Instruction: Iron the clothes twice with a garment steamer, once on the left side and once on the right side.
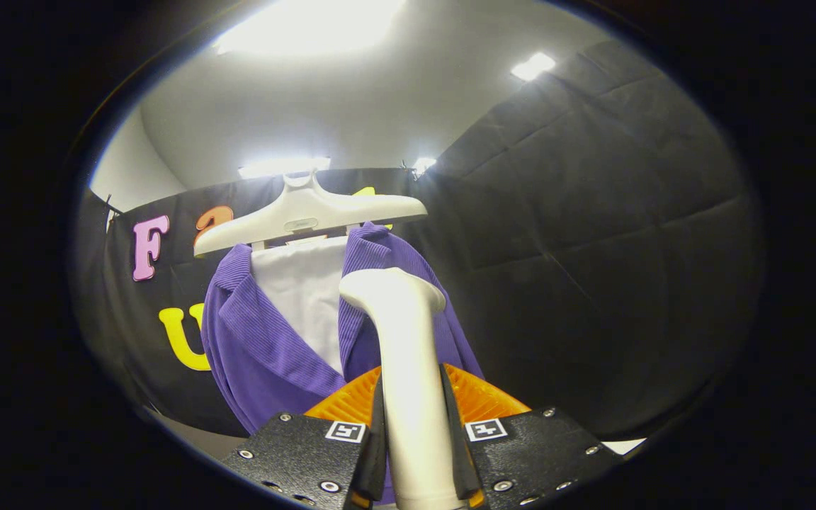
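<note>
Claw-mounted fisheye looks steeply upward, close to the hanging jacket (pixel 266 340).

One purple jacket (pixel 266 347), one hanger (pixel 309 212), one steamer (pixel 408 368), perhaps four ceiling lights (pixel 532 66)

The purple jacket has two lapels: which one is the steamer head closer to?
The lapel right behind the white steamer head, under the hanger's higher arm. The other lapel lies across the white panel. The gripper's fingers clamp the steamer handle.

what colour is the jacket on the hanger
Purple, ribbed jacket, seen in the gripper view beyond the steamer clamped in the gripper.
</note>
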Action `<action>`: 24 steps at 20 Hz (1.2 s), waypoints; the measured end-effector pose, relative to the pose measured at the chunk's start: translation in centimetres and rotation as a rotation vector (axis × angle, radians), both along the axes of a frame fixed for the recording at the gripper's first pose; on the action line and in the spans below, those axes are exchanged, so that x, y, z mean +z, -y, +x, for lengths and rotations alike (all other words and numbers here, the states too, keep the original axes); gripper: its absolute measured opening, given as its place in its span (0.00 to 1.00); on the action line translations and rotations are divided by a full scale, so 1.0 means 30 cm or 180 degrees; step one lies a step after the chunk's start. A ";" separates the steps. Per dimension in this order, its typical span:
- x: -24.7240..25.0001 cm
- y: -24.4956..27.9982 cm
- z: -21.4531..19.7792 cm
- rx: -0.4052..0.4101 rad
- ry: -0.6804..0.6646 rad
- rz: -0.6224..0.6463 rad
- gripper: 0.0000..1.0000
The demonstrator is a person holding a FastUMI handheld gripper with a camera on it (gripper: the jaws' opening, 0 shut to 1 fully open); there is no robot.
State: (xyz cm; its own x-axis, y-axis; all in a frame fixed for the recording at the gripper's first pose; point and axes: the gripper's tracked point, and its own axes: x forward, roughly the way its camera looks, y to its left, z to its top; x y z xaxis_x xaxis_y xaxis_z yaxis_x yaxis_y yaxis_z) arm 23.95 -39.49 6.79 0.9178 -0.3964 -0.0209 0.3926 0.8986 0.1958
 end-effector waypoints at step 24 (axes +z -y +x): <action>-0.311 0.081 -0.013 0.0049 -0.0566 -0.0100 0.37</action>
